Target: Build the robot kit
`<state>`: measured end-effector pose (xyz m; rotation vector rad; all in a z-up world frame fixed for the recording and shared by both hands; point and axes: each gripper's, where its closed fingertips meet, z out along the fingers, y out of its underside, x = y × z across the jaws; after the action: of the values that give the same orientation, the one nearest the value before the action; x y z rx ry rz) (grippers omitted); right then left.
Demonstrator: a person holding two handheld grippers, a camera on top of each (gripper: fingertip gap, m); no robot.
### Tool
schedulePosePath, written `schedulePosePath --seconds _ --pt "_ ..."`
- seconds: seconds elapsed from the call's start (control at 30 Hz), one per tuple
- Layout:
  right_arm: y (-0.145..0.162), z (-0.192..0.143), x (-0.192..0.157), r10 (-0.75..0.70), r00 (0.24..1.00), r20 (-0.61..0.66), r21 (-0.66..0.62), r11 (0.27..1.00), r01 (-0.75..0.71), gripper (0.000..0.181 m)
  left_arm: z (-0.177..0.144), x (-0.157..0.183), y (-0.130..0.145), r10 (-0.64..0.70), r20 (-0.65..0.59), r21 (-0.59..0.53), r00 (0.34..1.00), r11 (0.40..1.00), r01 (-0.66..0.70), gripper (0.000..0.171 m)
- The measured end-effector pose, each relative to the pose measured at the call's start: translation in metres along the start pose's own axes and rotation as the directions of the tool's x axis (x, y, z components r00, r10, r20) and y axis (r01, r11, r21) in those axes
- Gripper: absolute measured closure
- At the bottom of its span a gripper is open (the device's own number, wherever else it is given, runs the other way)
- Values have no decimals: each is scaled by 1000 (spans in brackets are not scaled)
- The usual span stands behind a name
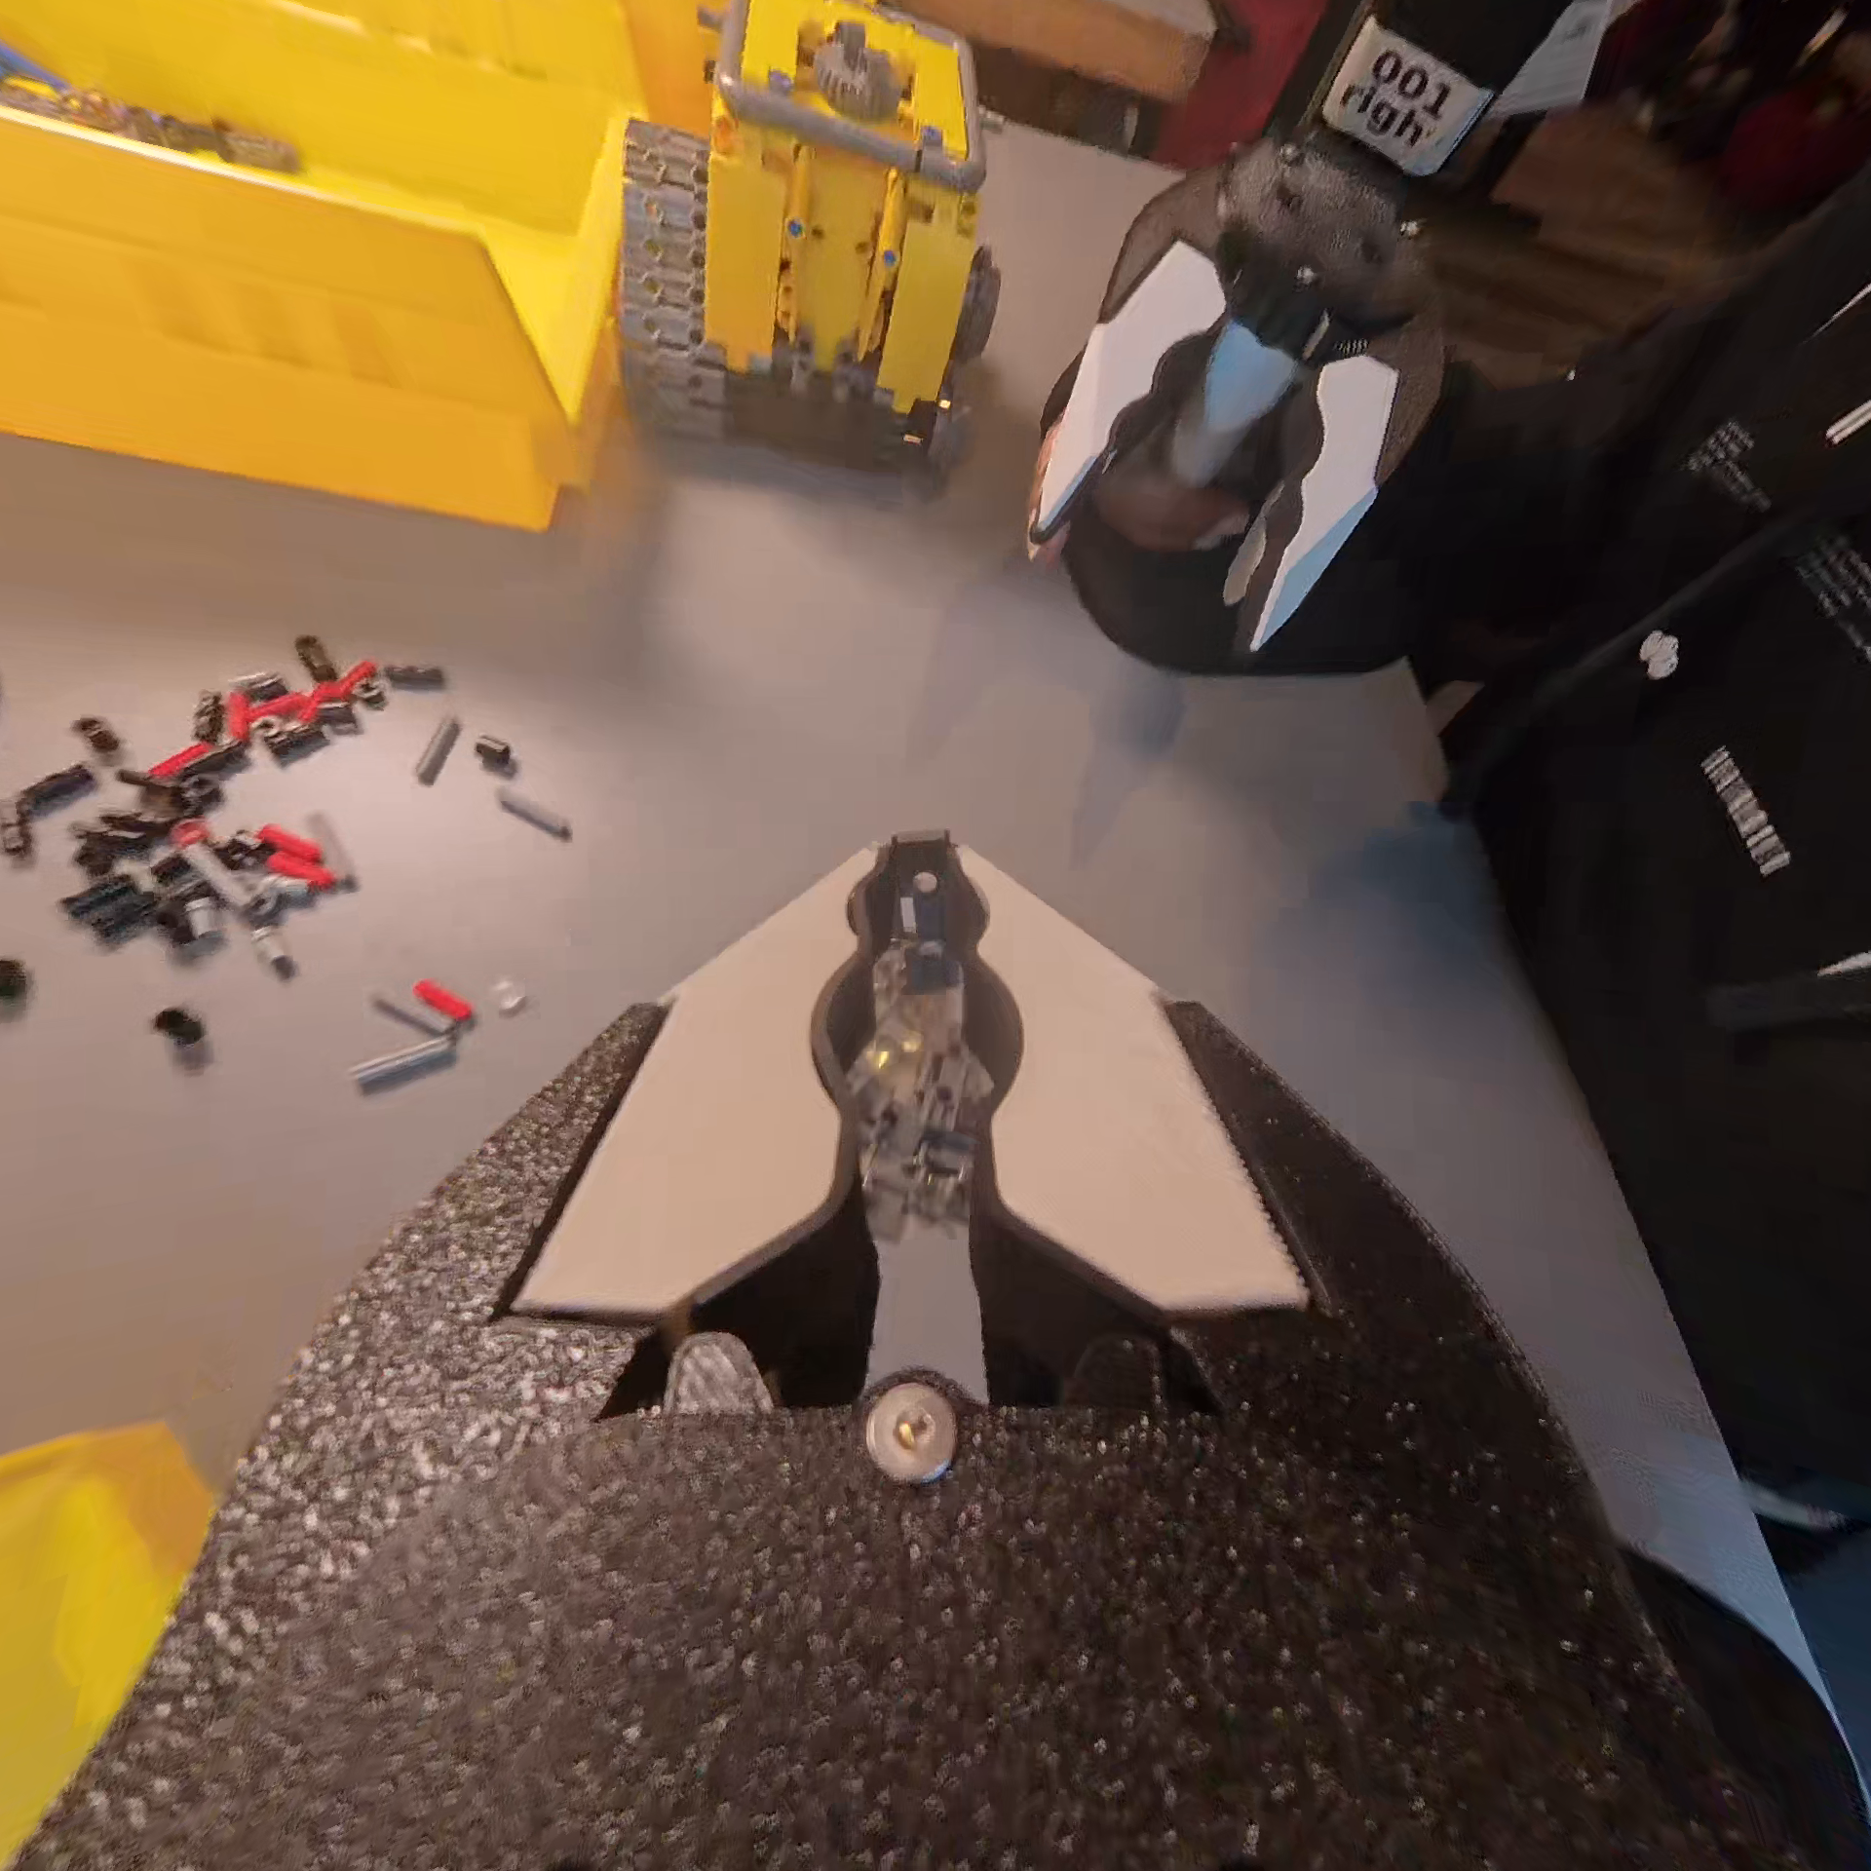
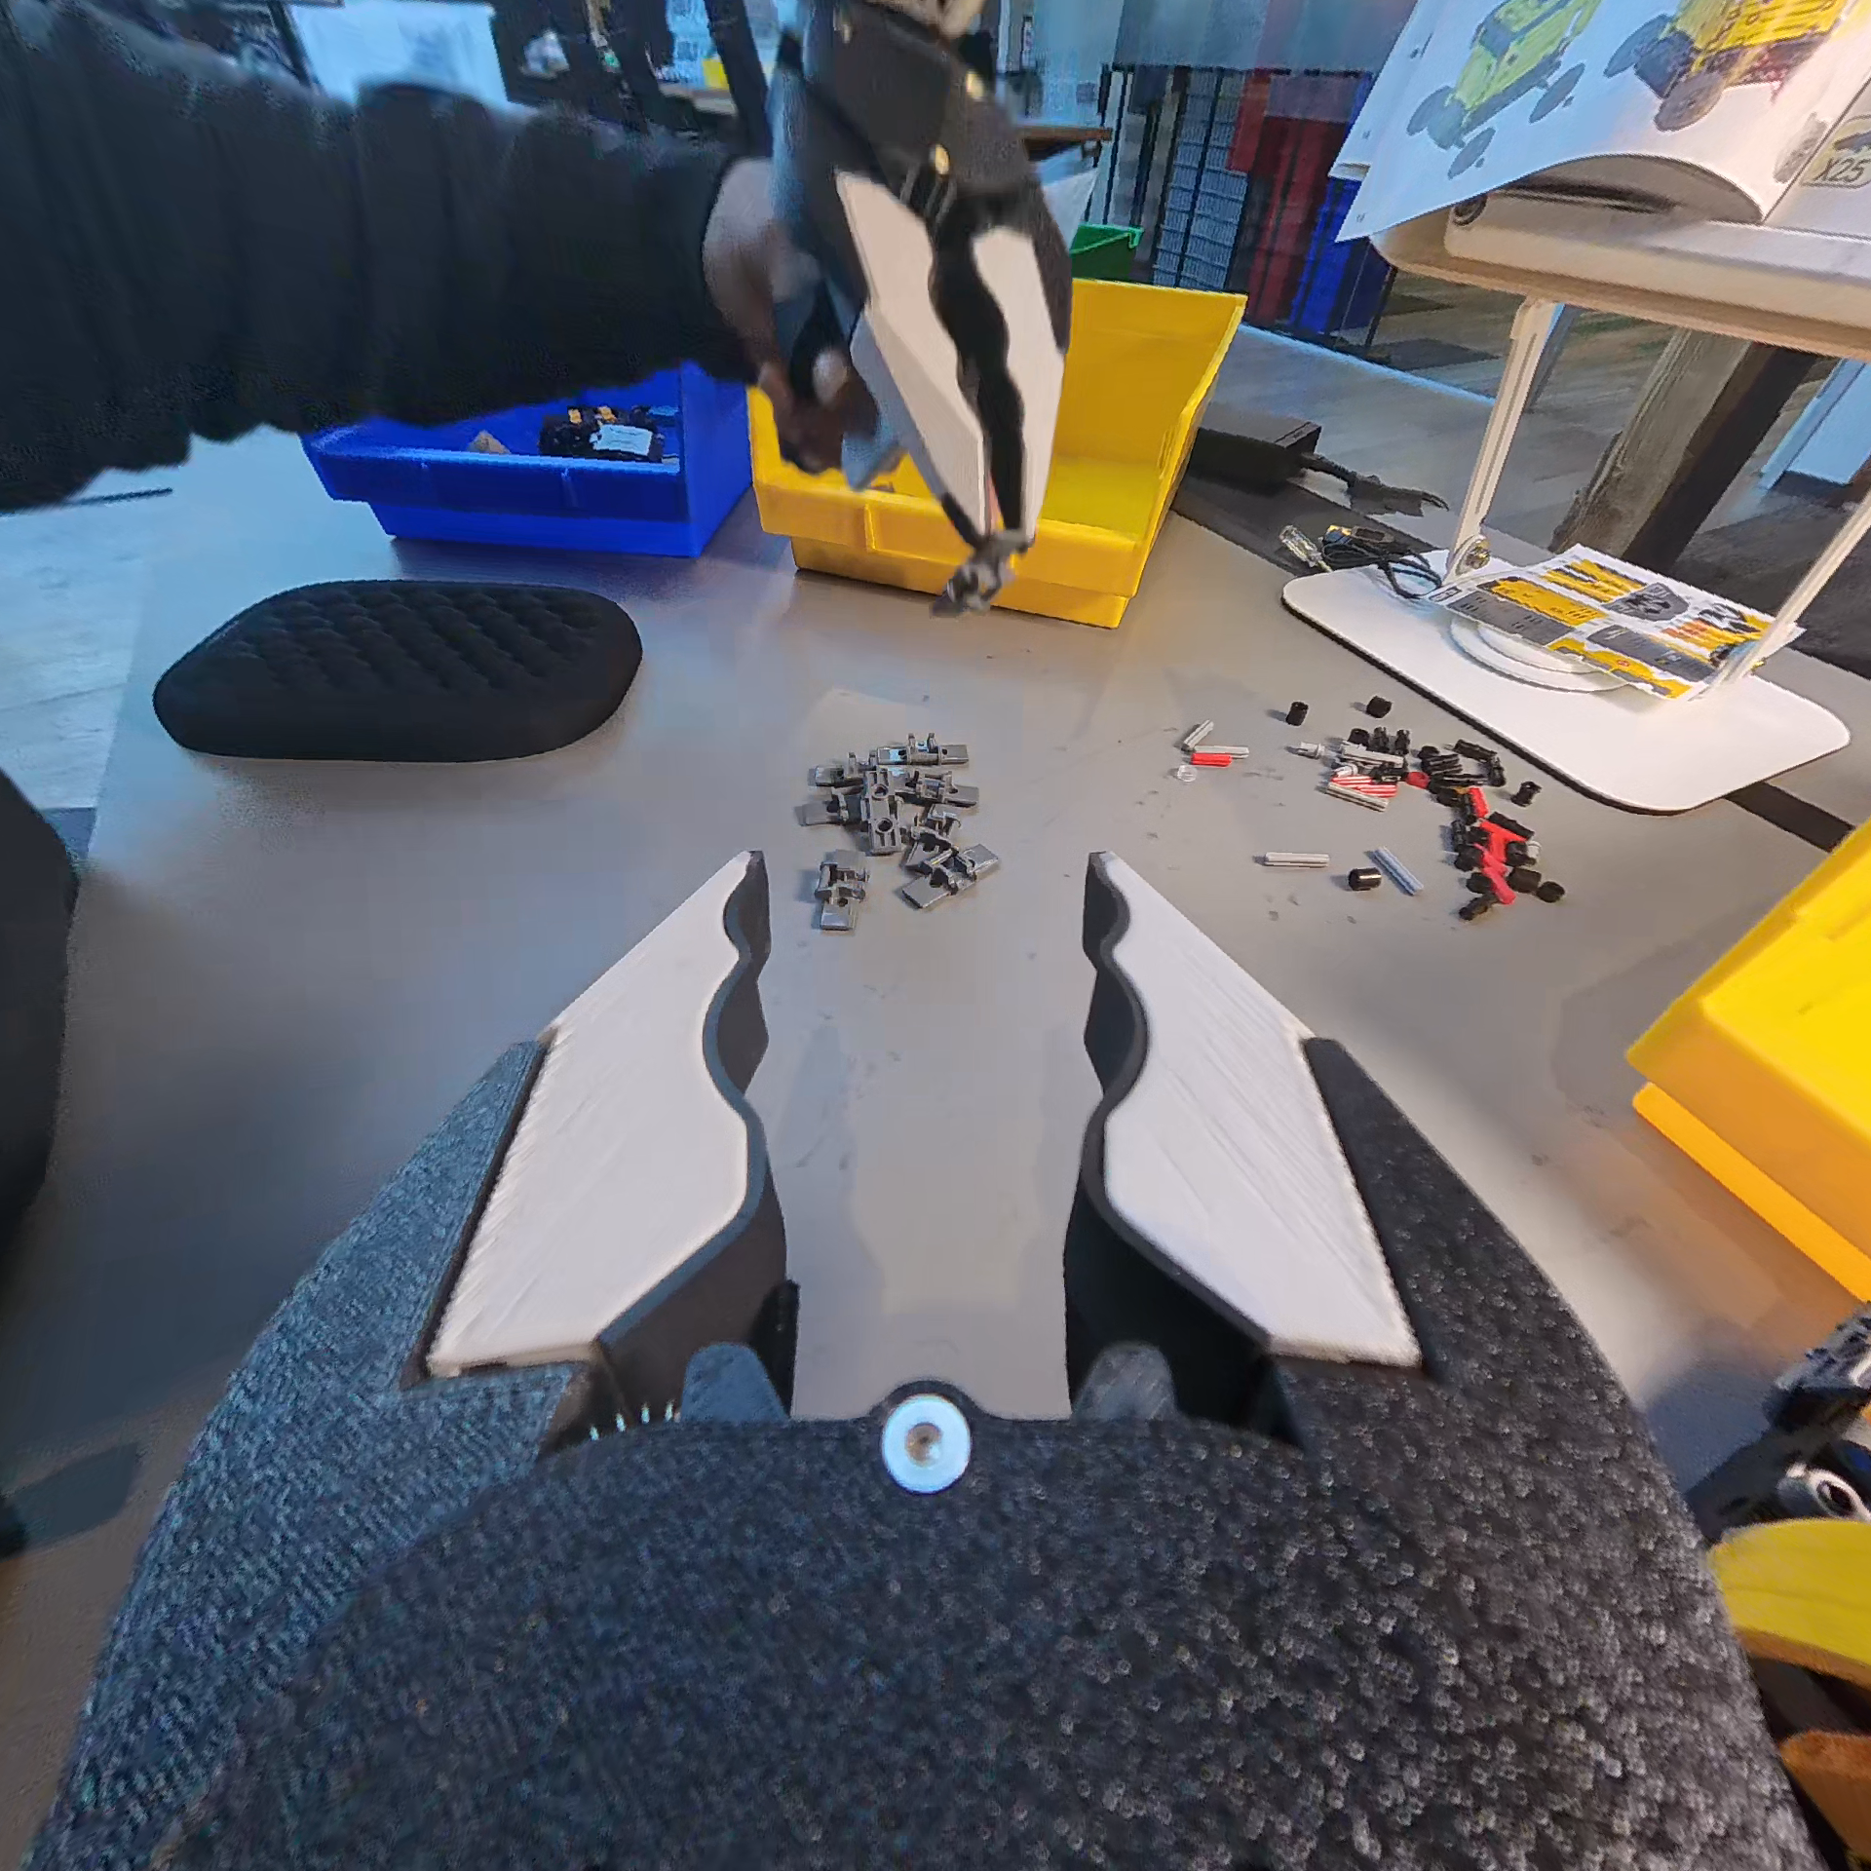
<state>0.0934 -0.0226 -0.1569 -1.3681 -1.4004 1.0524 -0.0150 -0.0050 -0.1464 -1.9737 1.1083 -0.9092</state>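
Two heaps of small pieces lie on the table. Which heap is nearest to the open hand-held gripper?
The all-grey heap, just beyond the right hand-held gripper fingertips. The black-and-red heap lies farther right, near the white stand.

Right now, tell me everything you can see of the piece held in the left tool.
The small grey piece looks like a plastic track link, like the loose links on the table. It is pinched at the tip of the left tool, pointing down in mid-air above the table, before the yellow bin. Finer detail is blurred.
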Motion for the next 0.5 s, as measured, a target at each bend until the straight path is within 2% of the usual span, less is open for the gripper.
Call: schedulePosePath --seconds 0.1,0.2,0.3,0.5 --pt "-1 -1 1 5 1000 -2 7 1000 -5 119 33 -2 10 -27 15 97 1000 995 25 164" --pt "-1 -1 1 9 1000 1 8 1000 -9 119 46 -5 37 -38 53 38 998 999 36 164" --pt "-1 -1 0 5 1000 6 7 1000 -5 119 39 -5 63 -19 96 -65 995 998 26 156" --pt "0 0 -1 1 1000 11 1 1000 -1 119 12 -5 82 -11 174 -142 985 989 36 156"
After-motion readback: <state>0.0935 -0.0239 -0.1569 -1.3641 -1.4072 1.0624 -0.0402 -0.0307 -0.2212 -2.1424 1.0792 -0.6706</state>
